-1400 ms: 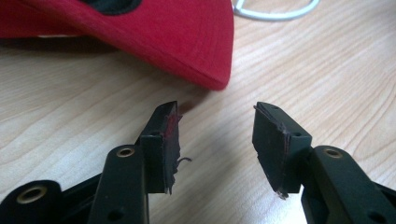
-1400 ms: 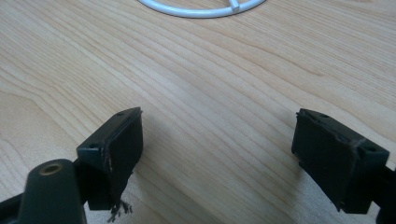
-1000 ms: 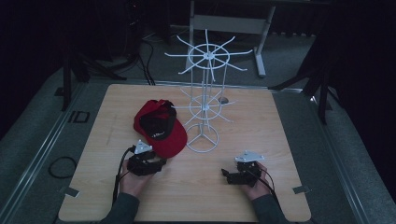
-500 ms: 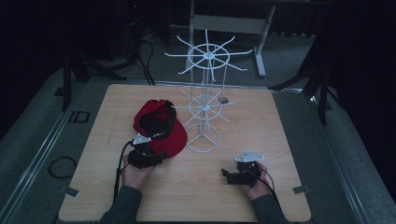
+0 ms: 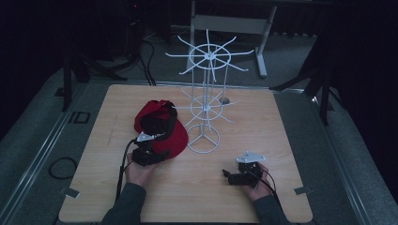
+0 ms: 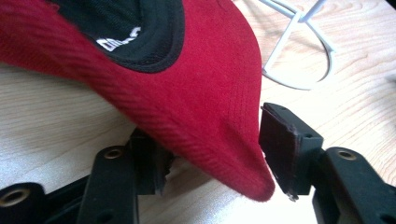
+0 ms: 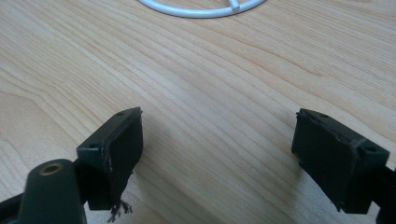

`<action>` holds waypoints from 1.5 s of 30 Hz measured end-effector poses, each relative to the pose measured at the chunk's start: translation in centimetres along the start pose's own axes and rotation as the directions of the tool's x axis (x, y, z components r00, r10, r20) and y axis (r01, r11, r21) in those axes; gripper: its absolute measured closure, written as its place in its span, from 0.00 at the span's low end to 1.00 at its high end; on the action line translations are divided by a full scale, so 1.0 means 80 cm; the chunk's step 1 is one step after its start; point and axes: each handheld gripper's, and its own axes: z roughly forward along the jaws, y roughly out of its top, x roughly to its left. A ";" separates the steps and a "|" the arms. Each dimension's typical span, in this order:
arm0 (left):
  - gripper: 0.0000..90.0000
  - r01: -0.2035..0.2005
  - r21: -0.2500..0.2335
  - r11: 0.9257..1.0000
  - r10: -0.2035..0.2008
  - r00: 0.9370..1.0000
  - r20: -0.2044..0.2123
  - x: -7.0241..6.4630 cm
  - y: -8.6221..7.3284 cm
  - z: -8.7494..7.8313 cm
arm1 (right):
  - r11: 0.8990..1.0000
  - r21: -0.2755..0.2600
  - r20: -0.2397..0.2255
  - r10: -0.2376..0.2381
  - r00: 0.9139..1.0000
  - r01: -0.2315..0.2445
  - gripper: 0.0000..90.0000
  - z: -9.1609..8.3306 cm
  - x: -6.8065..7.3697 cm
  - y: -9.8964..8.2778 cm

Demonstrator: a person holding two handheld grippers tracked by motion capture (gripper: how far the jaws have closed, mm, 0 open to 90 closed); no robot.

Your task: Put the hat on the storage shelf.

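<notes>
Bare bench (image 5: 291, 140) lies open from three to six o'clock, while the white wire rack (image 5: 205, 105) at centre and red cap (image 5: 159, 129) at nine o'clock block passage.

Item count, located relative to the tongs:

- Cap: one. The red cap (image 5: 159, 129) lies directly ahead of the left gripper (image 5: 155, 157), its brim between that gripper's jaws.
- Rack: one. The white wire rack (image 5: 206, 93) stands ahead of both grippers, between them, with its ring base nearest the left one.
- Grippers: two, the left gripper and the right gripper (image 5: 230, 177), one per hand.
- Table: one wooden table (image 5: 281, 136) under both grippers.
</notes>
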 end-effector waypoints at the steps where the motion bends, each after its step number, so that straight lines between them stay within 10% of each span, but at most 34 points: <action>1: 0.52 -0.006 0.003 1.000 0.006 1.000 0.001 -0.001 0.000 0.001 | 1.000 0.000 0.000 0.000 1.000 0.000 0.18 0.000 0.000 0.000; 17: 0.59 -0.002 0.027 1.000 0.001 1.000 0.007 0.000 -0.003 0.011 | 1.000 0.000 0.000 0.000 1.000 0.000 0.18 0.000 0.000 0.000; 38: 0.95 -0.053 -0.101 0.993 0.047 0.997 -0.069 0.001 -0.016 -0.007 | 1.000 0.000 0.000 0.001 1.000 -0.001 0.18 0.000 0.000 0.000; 45: 0.96 -0.009 -0.130 0.992 0.003 0.999 -0.047 0.010 -0.020 -0.007 | 1.000 0.000 0.000 -0.001 1.000 0.001 0.18 0.000 0.000 0.000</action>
